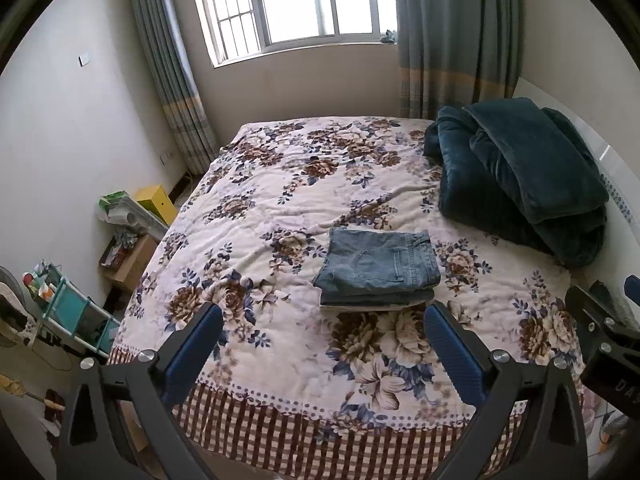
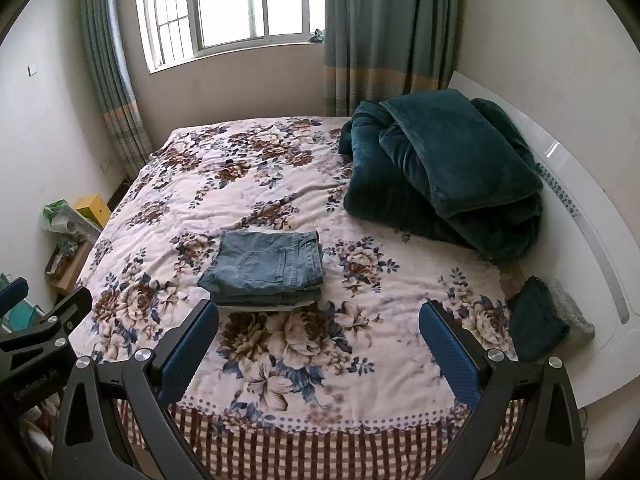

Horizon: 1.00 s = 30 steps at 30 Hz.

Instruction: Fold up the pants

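Denim pants (image 1: 378,266) lie folded in a compact stack mid-bed (image 1: 280,208), toward 12 o'clock of both tools. Left tool (image 1: 324,344) and right tool (image 2: 319,340) hang apart, empty, over the near edge. Folding looks finished; next likely calls only for tidying or withdrawal.

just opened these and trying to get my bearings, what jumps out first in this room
The folded blue jeans lie as a neat stack in the middle of the floral bedspread. A bulky dark teal blanket is heaped at the bed's right side by the white headboard. Both the left gripper and the right gripper hover open at the near edge, holding nothing.
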{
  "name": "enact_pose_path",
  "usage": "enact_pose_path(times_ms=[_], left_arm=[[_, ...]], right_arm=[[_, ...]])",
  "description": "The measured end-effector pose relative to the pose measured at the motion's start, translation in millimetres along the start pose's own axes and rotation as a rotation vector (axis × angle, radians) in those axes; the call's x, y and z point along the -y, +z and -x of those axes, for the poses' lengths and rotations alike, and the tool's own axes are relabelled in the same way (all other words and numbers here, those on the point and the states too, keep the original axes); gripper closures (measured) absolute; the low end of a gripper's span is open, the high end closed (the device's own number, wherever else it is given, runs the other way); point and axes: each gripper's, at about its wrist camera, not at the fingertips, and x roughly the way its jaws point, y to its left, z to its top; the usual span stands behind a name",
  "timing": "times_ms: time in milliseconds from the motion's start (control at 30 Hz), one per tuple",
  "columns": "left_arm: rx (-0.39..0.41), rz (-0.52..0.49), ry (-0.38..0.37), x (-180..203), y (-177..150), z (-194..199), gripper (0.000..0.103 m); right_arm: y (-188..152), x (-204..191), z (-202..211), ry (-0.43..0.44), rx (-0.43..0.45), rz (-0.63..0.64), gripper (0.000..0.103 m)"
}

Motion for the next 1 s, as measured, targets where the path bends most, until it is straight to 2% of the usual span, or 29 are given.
enact_pose_path(times_ms=[1000], left_arm=[[0.040,-0.011,-0.006,0,3,20,0.000]], right_arm=[[7,-7,4,0.011,0.002,0.007,0.001]])
